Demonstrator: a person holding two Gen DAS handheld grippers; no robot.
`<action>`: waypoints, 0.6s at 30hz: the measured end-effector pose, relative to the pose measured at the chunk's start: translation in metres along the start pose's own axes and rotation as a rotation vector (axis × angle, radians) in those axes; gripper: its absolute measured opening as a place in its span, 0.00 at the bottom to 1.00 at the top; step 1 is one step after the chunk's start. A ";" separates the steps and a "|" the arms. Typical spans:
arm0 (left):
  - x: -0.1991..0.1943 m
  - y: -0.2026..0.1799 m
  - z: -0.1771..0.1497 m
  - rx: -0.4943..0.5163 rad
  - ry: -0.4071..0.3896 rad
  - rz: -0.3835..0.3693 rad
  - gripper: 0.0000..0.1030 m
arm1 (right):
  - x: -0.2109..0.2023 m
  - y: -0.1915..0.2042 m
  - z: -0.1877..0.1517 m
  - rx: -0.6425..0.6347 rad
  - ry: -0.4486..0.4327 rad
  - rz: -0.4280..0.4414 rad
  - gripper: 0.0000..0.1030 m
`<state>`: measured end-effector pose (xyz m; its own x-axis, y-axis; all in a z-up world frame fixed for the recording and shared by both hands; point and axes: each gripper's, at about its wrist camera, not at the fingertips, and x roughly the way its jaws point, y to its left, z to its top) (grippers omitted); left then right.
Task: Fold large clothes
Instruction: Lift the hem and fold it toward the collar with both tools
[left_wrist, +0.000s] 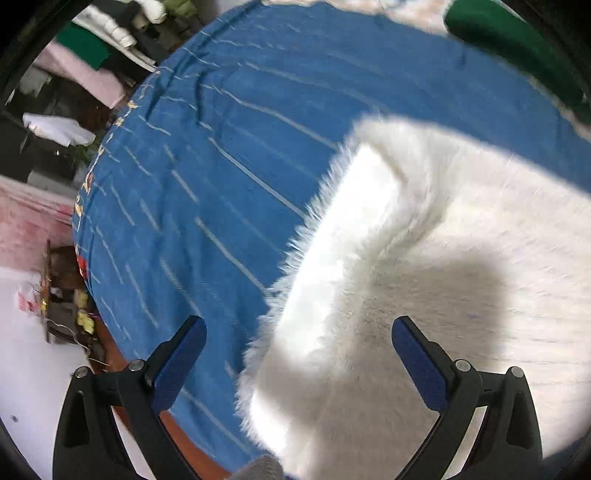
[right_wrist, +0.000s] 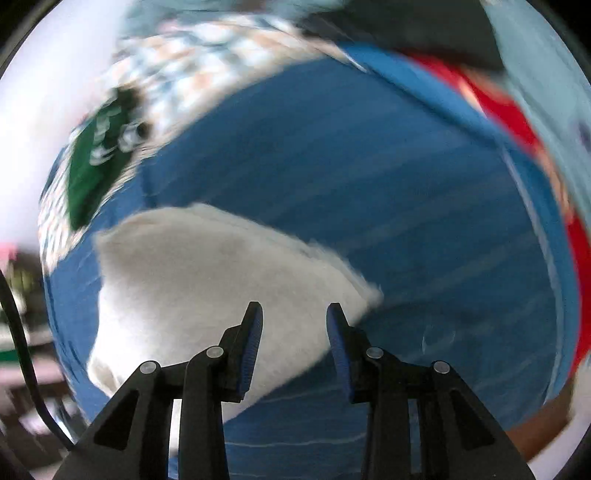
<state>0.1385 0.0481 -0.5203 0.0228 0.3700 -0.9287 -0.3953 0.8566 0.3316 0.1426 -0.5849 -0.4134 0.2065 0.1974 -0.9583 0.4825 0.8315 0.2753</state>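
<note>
White long-pile faux-fur garment (left_wrist: 424, 258), lying on the counter's blue pin-striped cloth (left_wrist: 221, 147) with one edge already turned over, folding judged part-done; left tool (left_wrist: 299, 343) spread wide and empty, right tool (right_wrist: 294, 325) partly parted, gripping nothing, both above it.

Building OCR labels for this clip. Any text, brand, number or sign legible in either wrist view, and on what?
None readable.
White marks on the green item: too blurred to read.
Yellowish marks along the blue striped cloth's edge: too small and distorted to read.
White furry garment: no text visible.
</note>
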 end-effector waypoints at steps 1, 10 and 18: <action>0.013 -0.004 0.000 0.007 0.024 -0.007 1.00 | 0.001 0.018 0.007 -0.086 0.029 0.004 0.37; 0.045 0.010 0.007 -0.056 0.001 -0.163 1.00 | 0.083 0.187 0.052 -0.461 0.240 0.134 0.36; 0.070 0.040 0.010 -0.187 -0.001 -0.391 1.00 | 0.187 0.194 0.099 -0.296 0.390 -0.027 0.27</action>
<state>0.1335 0.1122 -0.5702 0.2043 0.0312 -0.9784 -0.5163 0.8526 -0.0806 0.3591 -0.4379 -0.5315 -0.1645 0.3067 -0.9375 0.2086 0.9398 0.2708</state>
